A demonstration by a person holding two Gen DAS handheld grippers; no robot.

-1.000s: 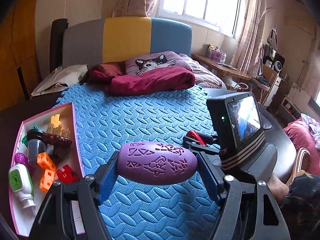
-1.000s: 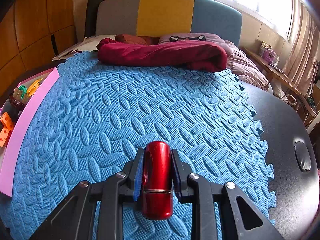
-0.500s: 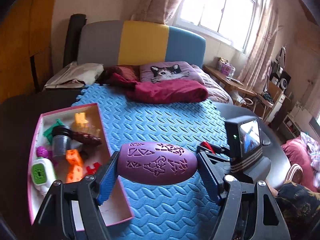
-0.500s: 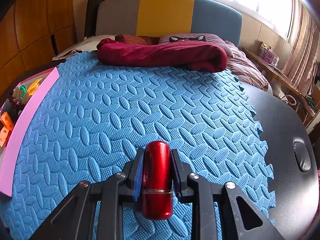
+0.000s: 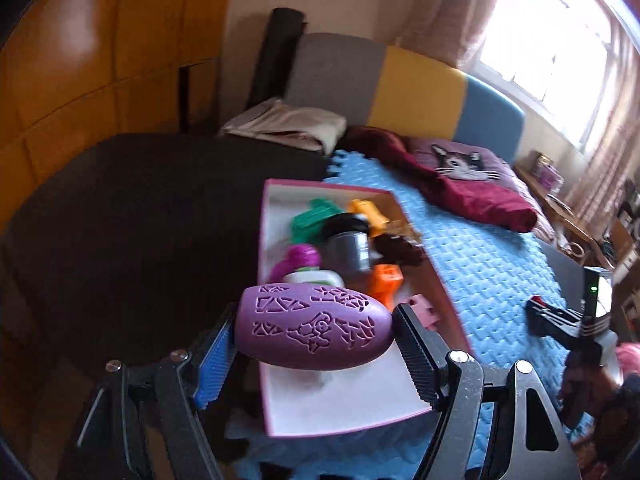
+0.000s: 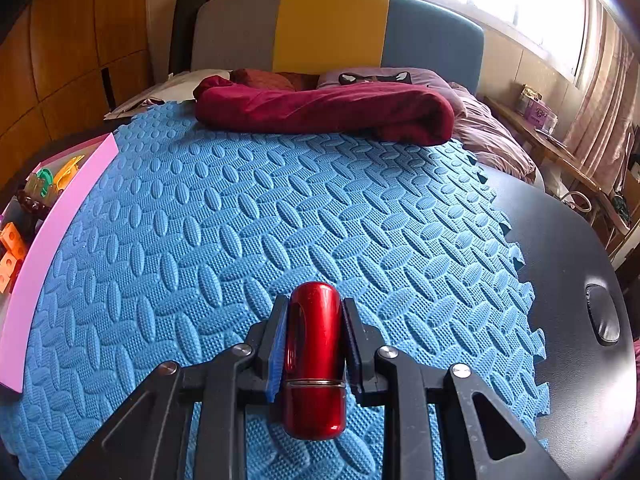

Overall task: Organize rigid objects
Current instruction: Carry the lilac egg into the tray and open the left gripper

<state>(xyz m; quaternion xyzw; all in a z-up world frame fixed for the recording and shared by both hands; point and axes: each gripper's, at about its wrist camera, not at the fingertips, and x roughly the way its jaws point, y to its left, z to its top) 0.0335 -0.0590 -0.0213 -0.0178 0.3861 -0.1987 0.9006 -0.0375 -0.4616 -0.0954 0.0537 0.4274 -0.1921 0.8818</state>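
Bedroom setup, with a blue embossed foam mat (image 6: 304, 208) spread over a dark table. Left gripper (image 5: 316, 336) is clamped on a purple egg-shaped plastic shell with cut-out patterns (image 5: 314, 332), long axis crosswise between the pads, hanging right over the near end of the pink-walled white tray (image 5: 344, 400) full of toys, so that hand looks closest to a drop. Right gripper (image 6: 314, 344) pinches a glossy red metal cylinder (image 6: 314, 360) lengthwise, tray well off to its left. Only the left view shows the tray's bare floor; the right view just catches its pink wall (image 6: 52, 240).
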